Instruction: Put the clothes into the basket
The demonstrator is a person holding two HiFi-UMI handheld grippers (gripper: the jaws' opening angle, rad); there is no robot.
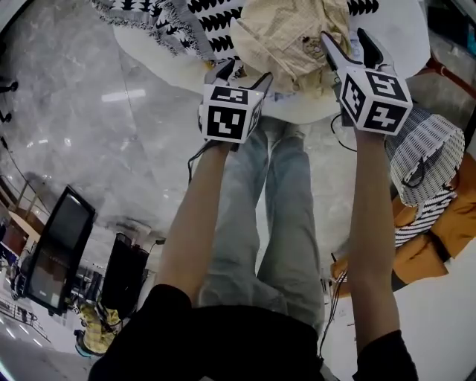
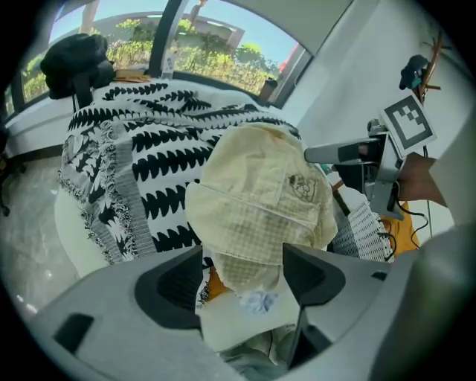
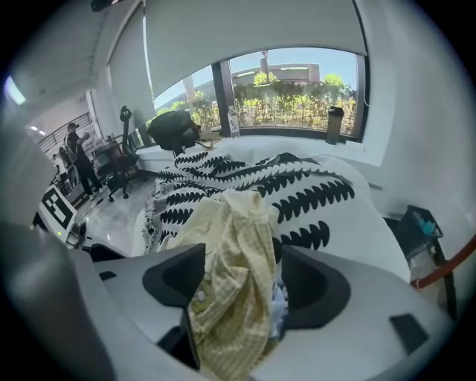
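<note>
Head view: left hand-held gripper (image 1: 242,74) and right hand-held gripper (image 1: 351,48), each on an outstretched arm, both pointed at the near edge of a white round counter (image 1: 401,30). A yellow checked garment (image 1: 286,37) lies crumpled on that edge between the two grippers. A black-and-white patterned cloth (image 1: 178,22) is spread on the counter to the garment's left and beyond it. A white woven basket (image 1: 428,149) stands at the right, off the counter and just past the right arm, with an orange garment (image 1: 435,245) nearer beside it. Left gripper view: the jaws of the left hand-held gripper (image 2: 242,275) stand wide apart. The lower fold of the yellow checked garment (image 2: 260,193) hangs in the gap, and neither pad presses on it. The patterned cloth (image 2: 149,149) lies to the left behind it, and the basket (image 2: 368,227) is at the right. Right gripper view: the jaws of the right hand-held gripper (image 3: 242,286) are likewise spread wide. The yellow checked garment (image 3: 230,253) is draped loosely between them, unclamped, with the patterned cloth (image 3: 297,186) covering the counter (image 3: 364,223) beyond.
</note>
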